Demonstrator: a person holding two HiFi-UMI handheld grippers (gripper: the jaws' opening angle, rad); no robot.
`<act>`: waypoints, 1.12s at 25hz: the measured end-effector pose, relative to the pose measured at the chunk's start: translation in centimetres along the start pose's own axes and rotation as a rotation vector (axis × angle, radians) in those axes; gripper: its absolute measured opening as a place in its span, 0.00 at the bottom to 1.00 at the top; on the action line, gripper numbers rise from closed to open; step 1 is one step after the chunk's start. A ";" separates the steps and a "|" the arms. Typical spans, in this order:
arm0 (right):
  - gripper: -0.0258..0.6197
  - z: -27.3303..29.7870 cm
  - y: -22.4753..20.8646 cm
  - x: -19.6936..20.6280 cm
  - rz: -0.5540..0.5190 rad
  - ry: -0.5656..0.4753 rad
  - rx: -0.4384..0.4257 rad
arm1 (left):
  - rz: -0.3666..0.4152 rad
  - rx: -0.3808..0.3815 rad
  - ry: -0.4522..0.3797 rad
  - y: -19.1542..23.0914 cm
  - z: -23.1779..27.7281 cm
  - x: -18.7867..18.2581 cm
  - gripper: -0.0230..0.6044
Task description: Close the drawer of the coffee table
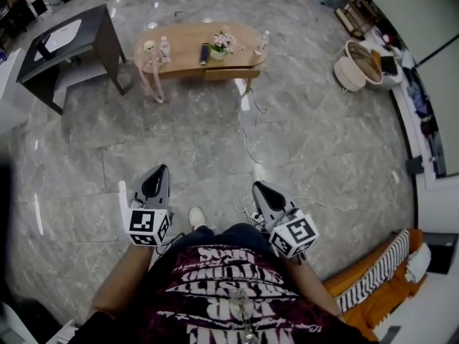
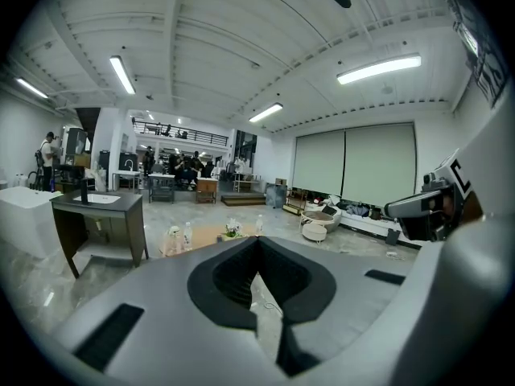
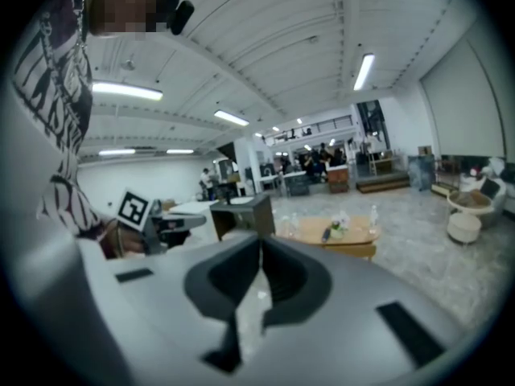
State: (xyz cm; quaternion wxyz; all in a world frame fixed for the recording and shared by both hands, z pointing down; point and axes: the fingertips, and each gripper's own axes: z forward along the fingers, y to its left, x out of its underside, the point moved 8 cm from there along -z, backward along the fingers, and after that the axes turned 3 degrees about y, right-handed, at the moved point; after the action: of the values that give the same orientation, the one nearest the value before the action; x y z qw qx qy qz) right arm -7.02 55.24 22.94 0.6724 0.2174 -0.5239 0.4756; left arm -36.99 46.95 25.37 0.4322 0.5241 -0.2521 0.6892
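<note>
You are standing on the grey marble floor [image 1: 179, 156], well apart from the coffee table [image 1: 186, 40], which is lying across the top of the head view, straight ahead of you. Your left gripper [image 1: 161, 173] and right gripper [image 1: 258, 190] are hanging close in front of your torso, one on each side, noses pointing toward the table, touching nothing.

Left jaws: pressing together at the tips, nothing between them. Right jaws: likewise meeting at the tips, nothing between them.

The drawer [image 1: 233, 72] is sitting under the tabletop on the near side, toward the right end. Its wooden front is looking a little proud of the table's edge.

The tabletop is carrying:
- a small flower pot [image 1: 221, 46] near the middle
- a dark remote [image 1: 204, 53] just left of the pot
- a clear bottle [image 1: 164, 49] toward the left end
- a second bottle [image 1: 262, 41] at the right end

A dark desk [image 1: 93, 31] is standing left of the table, apart from it. A thin cable [image 1: 247, 138] is trailing over the floor between the table and your feet. Two round pale baskets [image 1: 351, 70] are sitting by the wall on the right. An orange striped cushion [image 1: 373, 278] is showing at the lower right, beside you. In both gripper views, people [image 2: 185, 167] are gathering around tables far down the hall, too small for you to make out more
</note>
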 end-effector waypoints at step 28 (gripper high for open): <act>0.09 7.9 -11.8 -3.7 0.050 0.006 -0.071 | -0.009 -0.081 0.042 0.6 9.9 -3.0 0.07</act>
State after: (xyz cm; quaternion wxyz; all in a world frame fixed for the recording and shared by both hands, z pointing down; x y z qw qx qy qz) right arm -0.76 42.13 24.80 0.6691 0.1786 -0.5439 0.4740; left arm -32.24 37.70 25.78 0.4612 0.4926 -0.2682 0.6876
